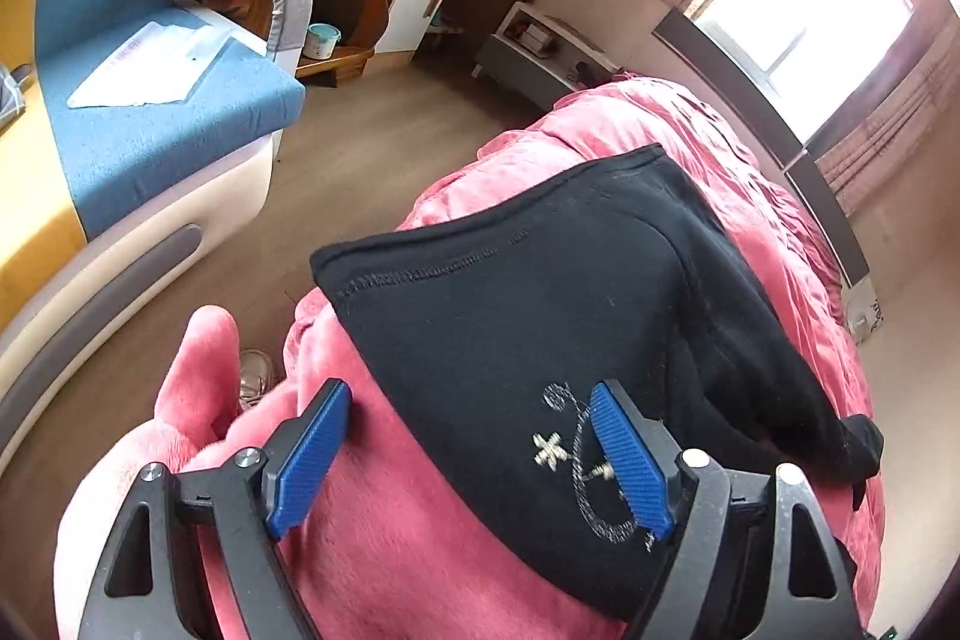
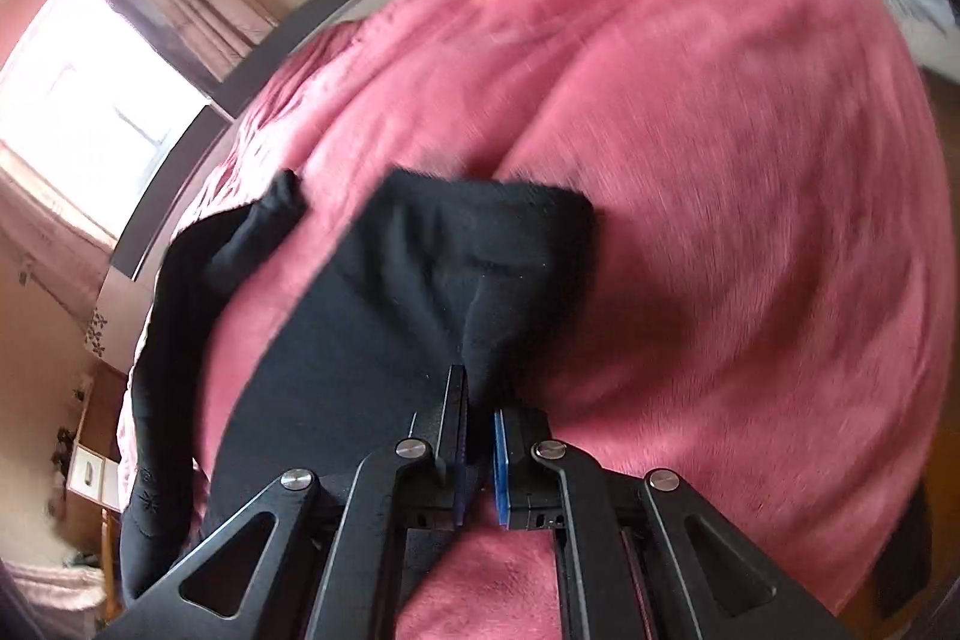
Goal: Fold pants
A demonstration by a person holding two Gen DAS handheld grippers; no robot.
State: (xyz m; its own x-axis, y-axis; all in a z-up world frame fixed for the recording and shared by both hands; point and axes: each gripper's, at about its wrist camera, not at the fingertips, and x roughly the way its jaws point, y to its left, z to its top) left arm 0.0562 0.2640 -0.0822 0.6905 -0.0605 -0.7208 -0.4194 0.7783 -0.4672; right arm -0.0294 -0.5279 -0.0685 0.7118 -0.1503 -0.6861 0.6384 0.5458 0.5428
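The pants point(image 2: 384, 316) are pinched in the right gripper's point(image 2: 478, 436) closed jaws, while the left gripper point(image 1: 468, 460) is held wide open and empty over their near edge.

- Left gripper point(image 1: 471, 451): jaws spread wide, blue pads point(image 1: 312, 457) far apart with nothing pinched between them. It's angled down, hovering low.
- Right gripper point(image 2: 478, 436): jaws pulled nearly together, only a thin gap showing, with a bunch of black pants point(image 2: 420, 268) fabric clamped between the pads. View's pretty motion-blurred.
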